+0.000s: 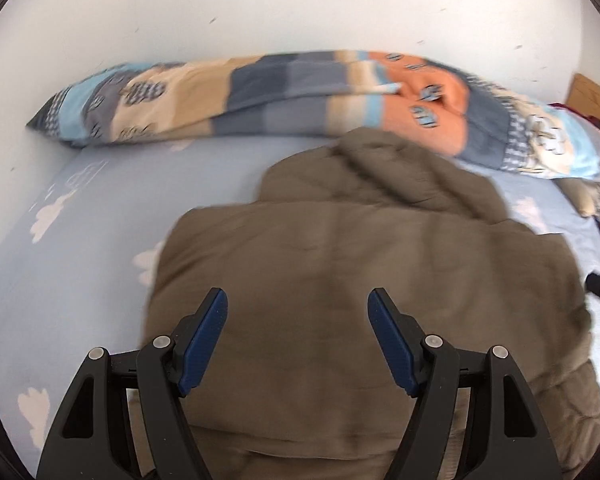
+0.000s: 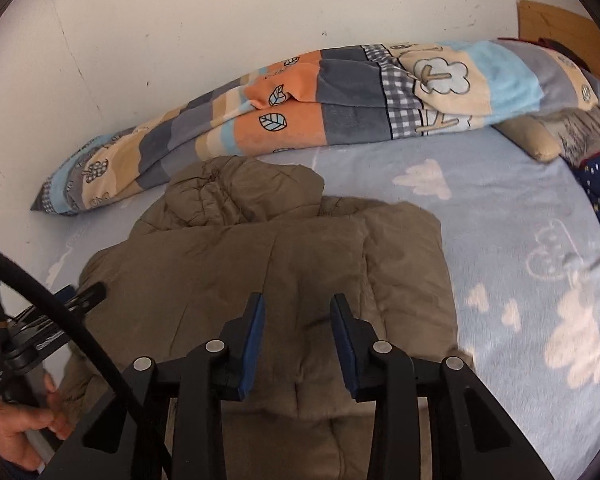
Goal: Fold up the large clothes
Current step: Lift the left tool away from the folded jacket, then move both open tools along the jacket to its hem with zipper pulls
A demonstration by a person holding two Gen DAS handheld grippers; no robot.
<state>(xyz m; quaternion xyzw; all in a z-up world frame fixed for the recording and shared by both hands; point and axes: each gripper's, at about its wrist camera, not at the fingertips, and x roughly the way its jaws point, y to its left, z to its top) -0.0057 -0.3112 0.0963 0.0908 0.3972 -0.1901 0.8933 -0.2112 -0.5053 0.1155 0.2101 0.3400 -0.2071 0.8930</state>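
A brown padded jacket (image 1: 360,264) lies folded on the light blue bed sheet (image 1: 84,248), its hood toward the wall. My left gripper (image 1: 298,300) is open and empty above the jacket's near part. In the right wrist view the jacket (image 2: 300,256) fills the middle, with its hood (image 2: 236,188) at the far end. My right gripper (image 2: 298,306) is open and empty just above the jacket. The left gripper (image 2: 80,296) shows at the left edge, held by a hand (image 2: 24,428).
A rolled patchwork blanket (image 1: 300,92) lies along the white wall behind the jacket, and shows in the right wrist view (image 2: 340,100). Pillows (image 2: 580,136) and a wooden headboard (image 2: 560,28) are at the far right. The cloud-print sheet (image 2: 520,280) spreads to the right.
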